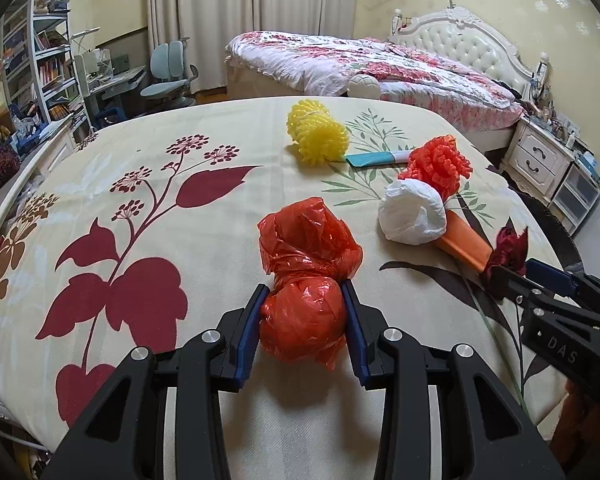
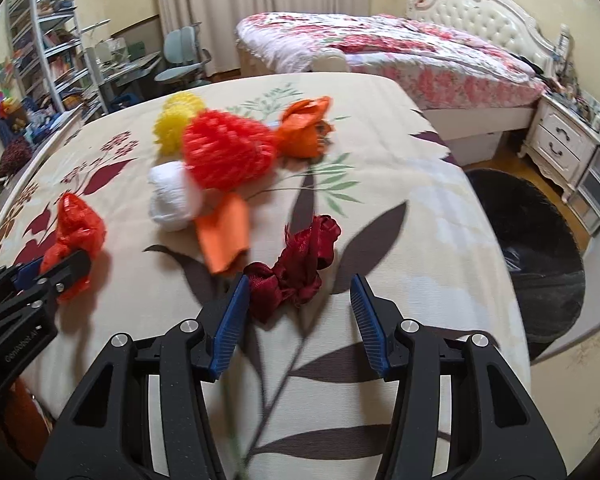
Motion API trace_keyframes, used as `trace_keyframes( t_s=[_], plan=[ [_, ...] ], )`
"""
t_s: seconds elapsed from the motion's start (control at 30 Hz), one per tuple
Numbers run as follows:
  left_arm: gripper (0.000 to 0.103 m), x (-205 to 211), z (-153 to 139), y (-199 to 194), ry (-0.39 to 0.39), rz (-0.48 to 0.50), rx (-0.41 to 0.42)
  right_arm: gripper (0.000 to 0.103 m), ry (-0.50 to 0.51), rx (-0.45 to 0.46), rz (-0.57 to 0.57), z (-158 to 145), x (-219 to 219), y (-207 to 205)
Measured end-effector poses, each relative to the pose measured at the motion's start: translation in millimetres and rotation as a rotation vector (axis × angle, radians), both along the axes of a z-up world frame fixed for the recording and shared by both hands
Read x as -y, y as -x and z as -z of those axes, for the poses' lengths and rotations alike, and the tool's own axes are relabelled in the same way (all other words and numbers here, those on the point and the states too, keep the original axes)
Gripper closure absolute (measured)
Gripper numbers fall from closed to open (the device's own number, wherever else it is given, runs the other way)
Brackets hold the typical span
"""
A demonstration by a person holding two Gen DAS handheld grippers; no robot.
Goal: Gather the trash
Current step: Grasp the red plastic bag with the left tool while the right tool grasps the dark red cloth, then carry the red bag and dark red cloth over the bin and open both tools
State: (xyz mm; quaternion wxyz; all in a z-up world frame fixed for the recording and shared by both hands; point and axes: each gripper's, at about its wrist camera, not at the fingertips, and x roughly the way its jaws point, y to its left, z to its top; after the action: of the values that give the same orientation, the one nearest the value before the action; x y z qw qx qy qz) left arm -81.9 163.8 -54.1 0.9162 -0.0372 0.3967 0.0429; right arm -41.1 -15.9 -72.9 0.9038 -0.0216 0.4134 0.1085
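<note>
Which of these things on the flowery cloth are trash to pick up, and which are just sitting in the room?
Trash to collect:
- red plastic bag, held by the left gripper
- dark red ribbon, between the open right gripper fingers
- white wad
- yellow mesh ball
- red mesh ball
- orange paper

Just there:
- bed
- desk chair
- bookshelf
- nightstand

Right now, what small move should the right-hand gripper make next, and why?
Probably close the right gripper on the dark red ribbon. Its jaws stand open with the ribbon's near end just between them, while the left gripper already pinches the red plastic bag.
</note>
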Motion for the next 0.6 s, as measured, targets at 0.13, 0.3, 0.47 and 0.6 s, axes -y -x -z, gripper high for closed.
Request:
trace_keyframes(
  t_s=[0.13,0.3,0.47,0.6],
  plan=[
    [0.064,1.2,0.2,-2.9,0.002,0.002,0.003,0.052,-0.018,-0.003,0.029,-4.8,13.3,-0.7],
    [0.064,1.1,0.1,-4.8,0.005,-0.003,0.002,0.052,-0.046,-0.007,0.042,-8.3,17.1,-3.4],
    [0.064,-2.3,-0.4,-5.8,0.004,-0.010,-0.001,0.050,-0.048,-0.019,0.053,-7.5,18.5,-5.6],
    [0.064,-4.0,-0.4,-6.4,0.006,-0.010,-0.002,0.042,-0.039,-0.033,0.044,-2.6,17.6,-9.7]
  ],
)
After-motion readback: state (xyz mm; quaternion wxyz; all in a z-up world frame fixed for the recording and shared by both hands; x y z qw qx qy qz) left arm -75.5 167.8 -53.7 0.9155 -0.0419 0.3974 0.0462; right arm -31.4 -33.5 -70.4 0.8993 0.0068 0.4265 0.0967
